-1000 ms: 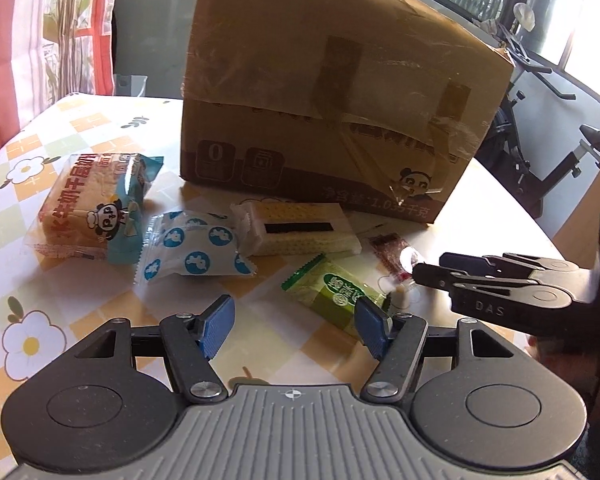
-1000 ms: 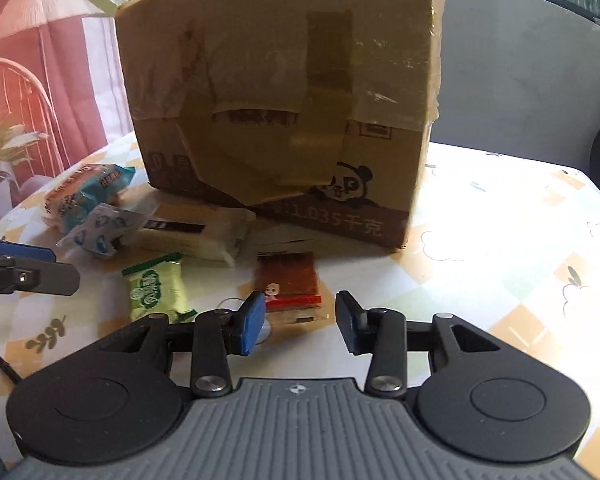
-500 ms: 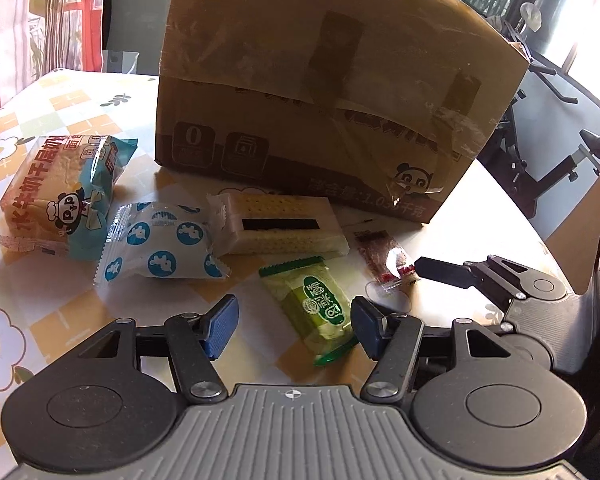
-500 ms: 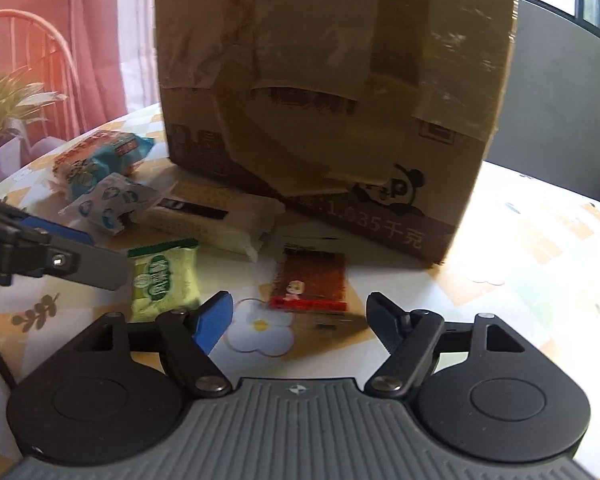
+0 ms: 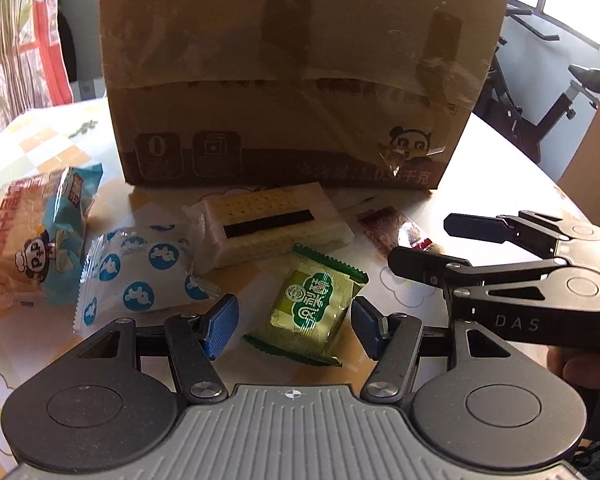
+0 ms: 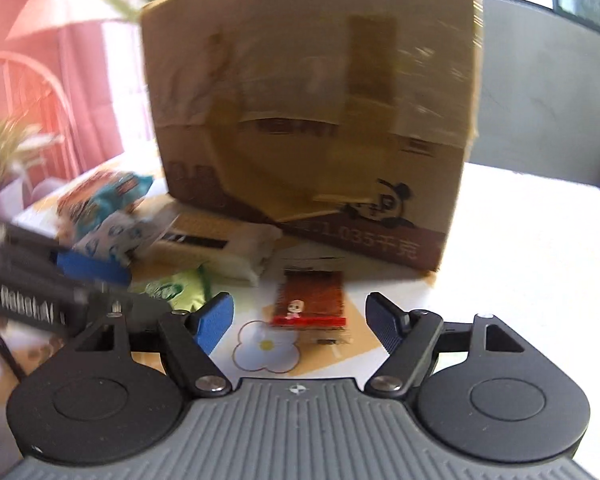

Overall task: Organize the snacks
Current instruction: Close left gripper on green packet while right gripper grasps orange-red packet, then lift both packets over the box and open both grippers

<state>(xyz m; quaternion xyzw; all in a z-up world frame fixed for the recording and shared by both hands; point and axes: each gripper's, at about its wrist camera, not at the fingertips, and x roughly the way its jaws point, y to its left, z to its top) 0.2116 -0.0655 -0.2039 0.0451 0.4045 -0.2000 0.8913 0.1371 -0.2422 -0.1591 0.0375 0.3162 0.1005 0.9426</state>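
Green snack packet (image 5: 314,306) flat on the table (image 5: 496,168), directly between the spread fingers of the left gripper (image 5: 294,326), untouched by either blue pad. Red-brown sachet (image 6: 310,298) just ahead of the right gripper (image 6: 300,320), in line with its wide-open gap, not gripped. White cracker pack (image 5: 278,226) just beyond the green packet, ahead of the left gripper. Blue-dotted white packet (image 5: 138,276) off its left fingertip, orange-and-teal bread bag (image 5: 36,240) farther left. Taped cardboard box (image 5: 296,76) upright behind all snacks. Right gripper's fingers beside the left gripper's right finger.
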